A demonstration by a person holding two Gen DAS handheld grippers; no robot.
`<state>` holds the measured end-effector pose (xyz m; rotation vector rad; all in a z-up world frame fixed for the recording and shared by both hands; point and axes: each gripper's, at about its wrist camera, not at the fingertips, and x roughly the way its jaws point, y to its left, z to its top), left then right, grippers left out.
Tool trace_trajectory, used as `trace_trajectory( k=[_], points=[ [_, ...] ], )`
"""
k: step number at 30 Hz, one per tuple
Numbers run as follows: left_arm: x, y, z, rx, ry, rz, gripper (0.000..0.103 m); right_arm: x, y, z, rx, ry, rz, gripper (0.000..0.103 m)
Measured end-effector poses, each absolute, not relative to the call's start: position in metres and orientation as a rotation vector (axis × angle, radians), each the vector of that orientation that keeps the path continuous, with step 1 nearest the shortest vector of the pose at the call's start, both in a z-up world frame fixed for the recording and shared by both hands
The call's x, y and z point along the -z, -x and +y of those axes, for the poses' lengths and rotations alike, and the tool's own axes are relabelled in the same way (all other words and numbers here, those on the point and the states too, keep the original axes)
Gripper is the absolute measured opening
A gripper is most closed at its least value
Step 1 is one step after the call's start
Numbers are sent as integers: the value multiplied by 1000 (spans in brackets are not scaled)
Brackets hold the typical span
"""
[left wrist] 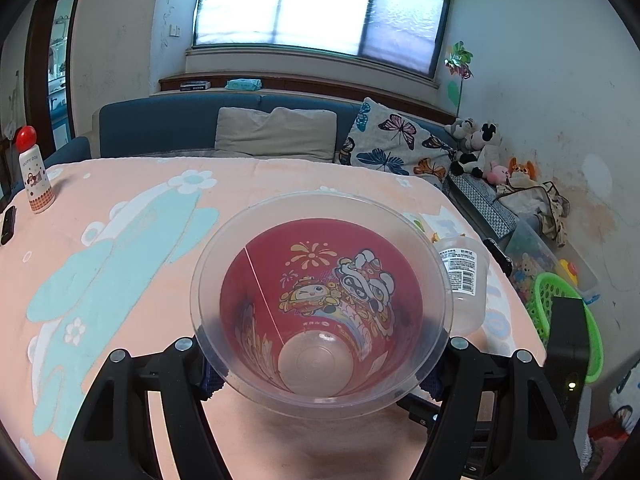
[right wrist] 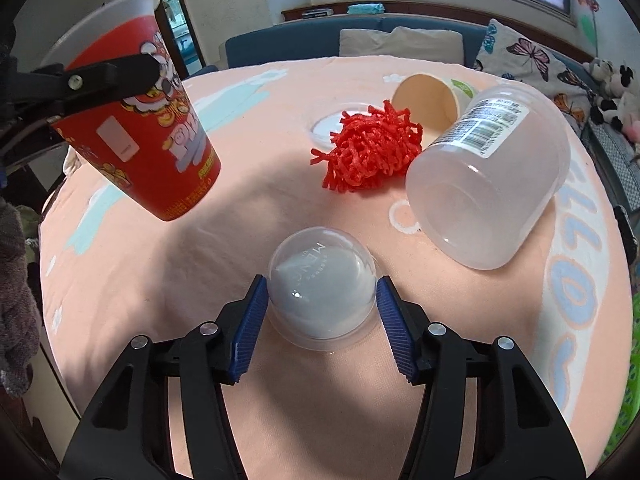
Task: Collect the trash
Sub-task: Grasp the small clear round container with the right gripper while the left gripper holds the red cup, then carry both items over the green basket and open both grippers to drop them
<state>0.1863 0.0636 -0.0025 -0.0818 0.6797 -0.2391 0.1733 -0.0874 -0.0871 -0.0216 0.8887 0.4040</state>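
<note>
1. Cup (left wrist: 320,304) sat clamped in my left tongs (left wrist: 320,364), mouth toward me.
2. Right tongs (right wrist: 322,312) stood apart around the dome lid (right wrist: 322,284) at six o'clock on the table (right wrist: 160,272).
3. I judged squeezing low and gently would avoid slipping.

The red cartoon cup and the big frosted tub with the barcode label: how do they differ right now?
The red cartoon cup is held tilted in the air by the left gripper; the frosted tub lies on its side on the cloth. The cup is printed all over; the tub is plain with only a barcode sticker. Both look empty.
</note>
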Motion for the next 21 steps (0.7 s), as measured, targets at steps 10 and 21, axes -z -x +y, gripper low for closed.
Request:
trace_trajectory(
  k=[10, 21],
  points=[
    [-4, -175, 41, 288, 83, 675, 70, 59, -146, -118, -368, -2, 836, 56],
    [-21, -155, -12, 375, 42, 647, 70, 33, -108, -173, -271, -33, 786, 56]
  ],
)
